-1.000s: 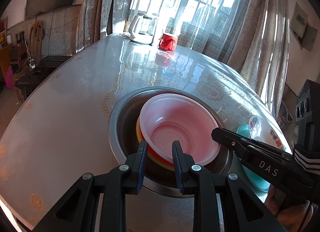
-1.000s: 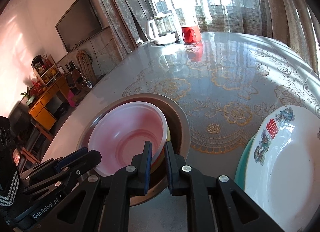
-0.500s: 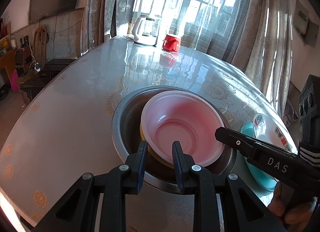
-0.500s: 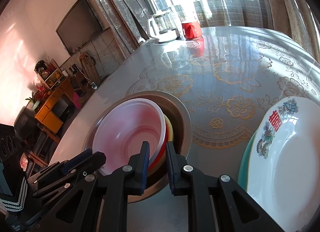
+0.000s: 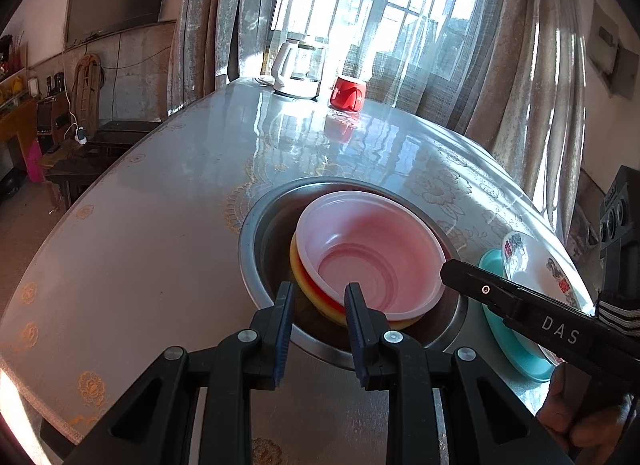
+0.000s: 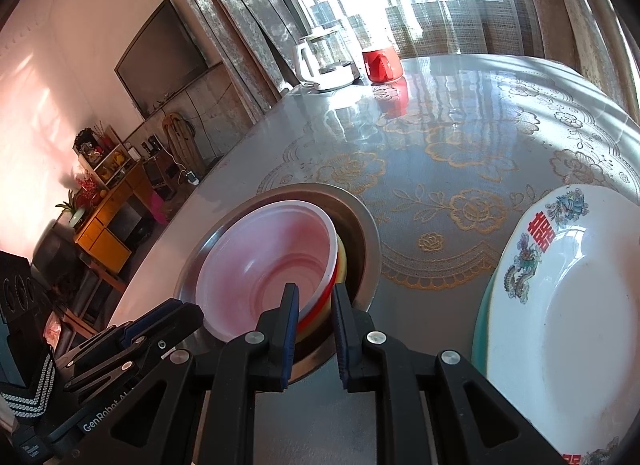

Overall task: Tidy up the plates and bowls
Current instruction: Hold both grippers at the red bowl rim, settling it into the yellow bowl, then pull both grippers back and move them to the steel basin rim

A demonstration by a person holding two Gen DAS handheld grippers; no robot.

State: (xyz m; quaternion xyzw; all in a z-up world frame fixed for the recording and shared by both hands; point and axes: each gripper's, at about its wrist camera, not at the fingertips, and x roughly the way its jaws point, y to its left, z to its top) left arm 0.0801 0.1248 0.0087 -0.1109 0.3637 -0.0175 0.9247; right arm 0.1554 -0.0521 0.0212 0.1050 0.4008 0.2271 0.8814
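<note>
Left claw (image 5: 318, 305) and right claw (image 6: 315, 305) pinch stacked bowls (image 5: 368, 257) — in steel basin (image 5: 256, 257) on sunlit table (image 5: 160, 225).

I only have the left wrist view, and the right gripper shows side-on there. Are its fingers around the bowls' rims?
Observer: Yes. In the right wrist view the right gripper is closed on the stacked bowls, with their rims between its fingers.
Operator: Where does the outer finger sit?
Observer: Down inside the basin, between its wall and the stack.
Operator: Is the white plate empty? I see only part of it.
Observer: Yes, the plate holds nothing.
</note>
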